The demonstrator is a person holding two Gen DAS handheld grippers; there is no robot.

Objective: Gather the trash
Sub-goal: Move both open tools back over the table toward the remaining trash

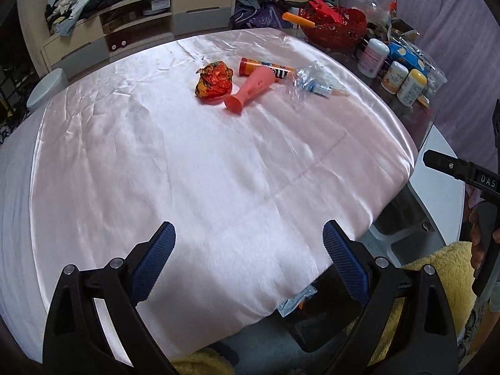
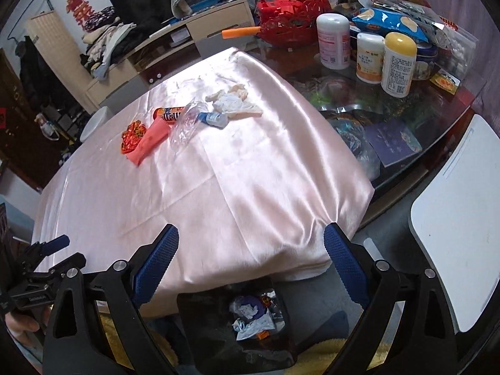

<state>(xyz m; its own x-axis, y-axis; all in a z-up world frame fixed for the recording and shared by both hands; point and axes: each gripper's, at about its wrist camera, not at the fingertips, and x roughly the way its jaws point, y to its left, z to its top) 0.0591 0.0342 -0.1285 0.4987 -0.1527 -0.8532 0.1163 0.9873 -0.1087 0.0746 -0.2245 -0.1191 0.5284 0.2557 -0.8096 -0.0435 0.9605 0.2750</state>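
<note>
Both grippers hang low over the near edge of the counter (image 1: 422, 131), which wears a shiny pink cloth (image 1: 187, 172). The left gripper (image 1: 248, 259) has its jaws spread wide, with nothing between them. The right gripper (image 2: 251, 261) is the same: jaws wide apart and empty.

The trash lies in a small heap far up the cloth, at about 12 o'clock from the left gripper. There is a crumpled orange wrapper (image 1: 214, 82) just beside a pink plastic tube (image 1: 250, 90). The tube lies on its side and leans across an orange candy can (image 1: 265, 68). At 3 o'clock from the can sits a clear plastic wrap (image 1: 307, 82) with a little blue and white bottle (image 1: 322, 89) on it. From the right gripper the heap sits at about 11 o'clock, and some crumpled white paper (image 2: 234, 103) shows just past the little bottle.

A black bin (image 2: 237, 325) stands on the floor below the near edge of the cloth, right under the right gripper's jaws. It already has wrappers and paper scraps (image 2: 251, 315) in it.

On the bare part of the counter, off at 2 o'clock, stand some white jars (image 2: 384, 62) and a red basket (image 2: 290, 28). A white chair (image 2: 459, 218) is at 3 o'clock.
</note>
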